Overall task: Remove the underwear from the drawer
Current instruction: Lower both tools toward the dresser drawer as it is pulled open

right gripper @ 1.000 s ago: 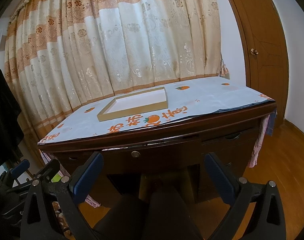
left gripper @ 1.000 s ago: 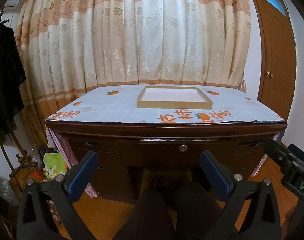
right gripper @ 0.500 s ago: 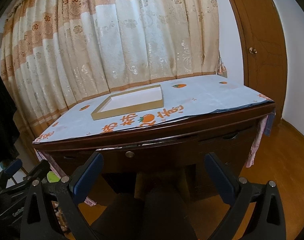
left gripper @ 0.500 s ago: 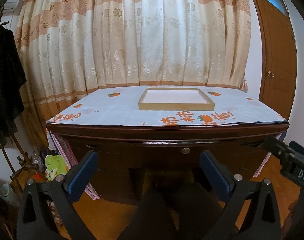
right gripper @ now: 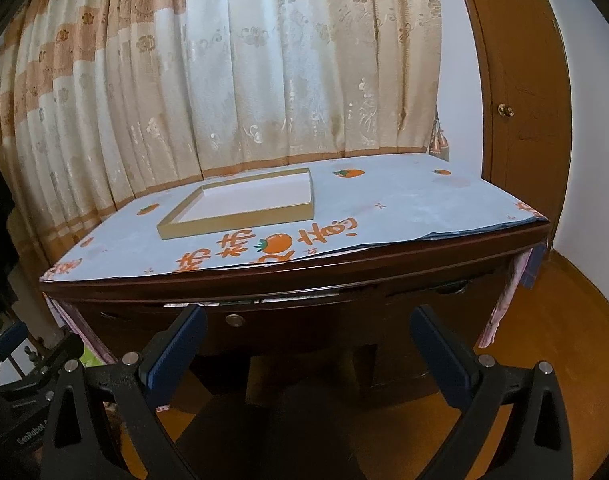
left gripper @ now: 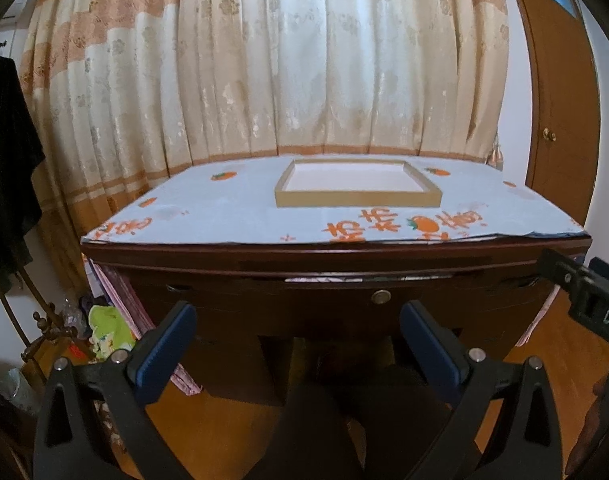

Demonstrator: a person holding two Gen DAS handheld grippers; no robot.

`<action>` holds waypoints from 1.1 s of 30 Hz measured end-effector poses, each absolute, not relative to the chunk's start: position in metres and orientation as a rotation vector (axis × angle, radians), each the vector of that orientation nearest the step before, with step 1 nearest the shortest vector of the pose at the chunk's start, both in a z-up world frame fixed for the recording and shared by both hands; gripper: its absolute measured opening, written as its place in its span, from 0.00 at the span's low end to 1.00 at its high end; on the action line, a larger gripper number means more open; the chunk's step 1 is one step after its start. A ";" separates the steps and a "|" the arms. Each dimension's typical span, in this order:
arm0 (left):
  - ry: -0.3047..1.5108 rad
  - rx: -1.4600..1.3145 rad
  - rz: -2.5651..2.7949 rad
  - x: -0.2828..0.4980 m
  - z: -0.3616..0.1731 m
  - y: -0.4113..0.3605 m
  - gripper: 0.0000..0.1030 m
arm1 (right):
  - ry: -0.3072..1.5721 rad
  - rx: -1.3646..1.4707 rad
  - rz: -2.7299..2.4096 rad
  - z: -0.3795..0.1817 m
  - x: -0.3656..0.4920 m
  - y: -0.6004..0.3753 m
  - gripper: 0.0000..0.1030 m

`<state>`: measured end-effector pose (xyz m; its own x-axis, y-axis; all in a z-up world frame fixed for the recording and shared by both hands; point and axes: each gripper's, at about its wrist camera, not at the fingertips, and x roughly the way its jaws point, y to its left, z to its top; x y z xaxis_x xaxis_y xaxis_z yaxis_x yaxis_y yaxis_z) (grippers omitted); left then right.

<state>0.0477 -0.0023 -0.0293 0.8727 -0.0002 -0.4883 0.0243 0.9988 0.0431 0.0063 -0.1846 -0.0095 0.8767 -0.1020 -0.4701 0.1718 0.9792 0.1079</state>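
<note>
The left hand-held gripper (left gripper: 297,326) hangs with its blue-padded fingers spread wide and empty, facing the dark brown wooden table (left gripper: 328,256). The right hand-held gripper (right gripper: 306,330) is likewise spread and empty. The dark wooden centre drawer (left gripper: 344,300), at 12 o'clock from the left gripper, sits slightly ajar, its round metal knob (left gripper: 380,297) untouched; pale fabric shows in the gap, too thin to identify. A shallow tan cardboard tray (left gripper: 356,184) lies on the orange-printed pale blue tablecloth (left gripper: 224,216).

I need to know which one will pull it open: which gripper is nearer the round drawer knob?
Right. The right gripper has the drawer knob just beyond its left finger; from the left gripper, the knob sits farther ahead.
</note>
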 end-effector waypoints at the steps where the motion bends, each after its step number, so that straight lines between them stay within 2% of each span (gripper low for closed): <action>1: 0.520 0.047 -0.013 0.053 -0.031 -0.002 1.00 | 0.491 0.147 -0.141 -0.011 0.012 -0.185 0.99; 9: 0.601 0.031 0.010 0.108 -0.049 0.004 1.00 | 0.539 0.160 -0.138 -0.022 0.053 -0.181 0.99; 33: 0.705 0.108 0.070 0.178 -0.084 0.002 1.00 | 0.631 0.186 -0.102 -0.067 0.125 -0.183 0.99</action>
<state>0.1778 0.0019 -0.0836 0.7597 0.1005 -0.6425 -0.0274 0.9920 0.1229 0.1246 -0.1825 -0.0671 0.8031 -0.0377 -0.5946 0.1511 0.9783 0.1421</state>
